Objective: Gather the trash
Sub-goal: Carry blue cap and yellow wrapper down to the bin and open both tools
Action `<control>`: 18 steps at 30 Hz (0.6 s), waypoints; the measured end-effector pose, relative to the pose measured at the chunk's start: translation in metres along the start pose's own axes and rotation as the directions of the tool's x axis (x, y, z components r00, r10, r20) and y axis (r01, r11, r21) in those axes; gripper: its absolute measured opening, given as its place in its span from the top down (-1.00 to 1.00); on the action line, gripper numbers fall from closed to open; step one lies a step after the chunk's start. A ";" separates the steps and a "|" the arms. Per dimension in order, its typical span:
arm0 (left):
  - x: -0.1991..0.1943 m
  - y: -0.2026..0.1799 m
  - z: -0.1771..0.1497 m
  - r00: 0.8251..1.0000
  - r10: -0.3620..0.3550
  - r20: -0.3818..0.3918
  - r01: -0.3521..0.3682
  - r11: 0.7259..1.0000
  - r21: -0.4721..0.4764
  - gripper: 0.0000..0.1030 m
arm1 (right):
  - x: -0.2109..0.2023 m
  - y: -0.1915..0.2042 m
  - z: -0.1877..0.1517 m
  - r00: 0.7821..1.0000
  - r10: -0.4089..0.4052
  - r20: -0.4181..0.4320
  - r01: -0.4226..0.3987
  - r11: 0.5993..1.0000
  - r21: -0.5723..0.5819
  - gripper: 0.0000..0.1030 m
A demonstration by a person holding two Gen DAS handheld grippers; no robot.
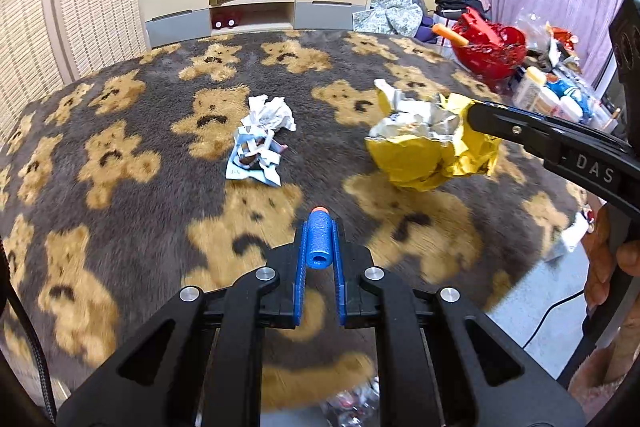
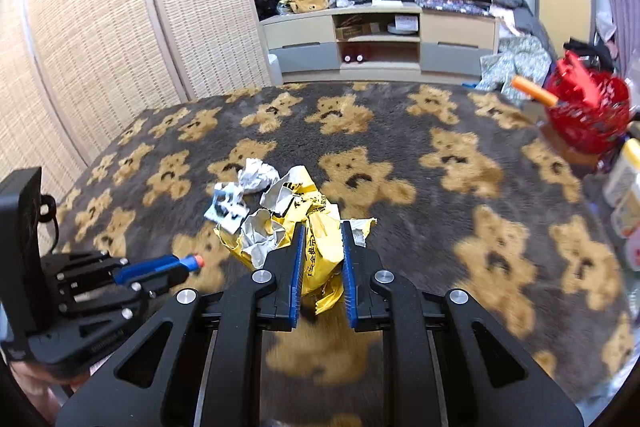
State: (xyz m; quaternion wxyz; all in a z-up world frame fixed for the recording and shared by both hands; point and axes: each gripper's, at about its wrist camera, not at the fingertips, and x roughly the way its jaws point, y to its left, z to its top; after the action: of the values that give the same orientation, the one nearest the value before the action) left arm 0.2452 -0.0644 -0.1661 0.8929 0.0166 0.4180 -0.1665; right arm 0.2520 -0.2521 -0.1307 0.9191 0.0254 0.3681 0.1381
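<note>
1. Left wrist view: the left tool [image 1: 320,227] is closed on a blue foam dart [image 1: 319,239], its orange tip pointing forward, presumably pinched lengthwise so it cannot roll out. Ahead and slightly left on the bear-pattern rug [image 1: 120,219] lie a crumpled white paper [image 1: 269,113] and a torn blue-white wrapper [image 1: 254,159]. To the right, the right tool [image 1: 474,115] carries a yellow foil bag [image 1: 430,151].
2. Right wrist view: the right tool [image 2: 322,227] is clamped around the yellow foil bag [image 2: 318,243], lifted clear of the rug, likely for carrying. The red basket [image 2: 586,115] sits far right.
</note>
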 end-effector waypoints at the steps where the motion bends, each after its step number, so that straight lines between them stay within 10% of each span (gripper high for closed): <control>1: -0.006 -0.003 -0.002 1.000 0.000 0.005 0.000 1.000 0.000 0.79 | -0.008 0.001 -0.002 1.000 -0.005 0.003 0.005 1.000 -0.009 0.65; 18: -0.111 -0.050 -0.081 0.996 -0.056 0.067 0.058 0.998 -0.028 0.79 | -0.139 0.021 -0.082 0.998 -0.037 0.045 0.037 0.999 -0.019 0.64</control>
State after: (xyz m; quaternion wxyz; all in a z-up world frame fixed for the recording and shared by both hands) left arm 0.1039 -0.0663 -0.1297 0.9014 -0.0141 0.3908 -0.1861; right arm 0.0950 -0.2742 -0.0947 0.9296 0.0125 0.3467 0.1241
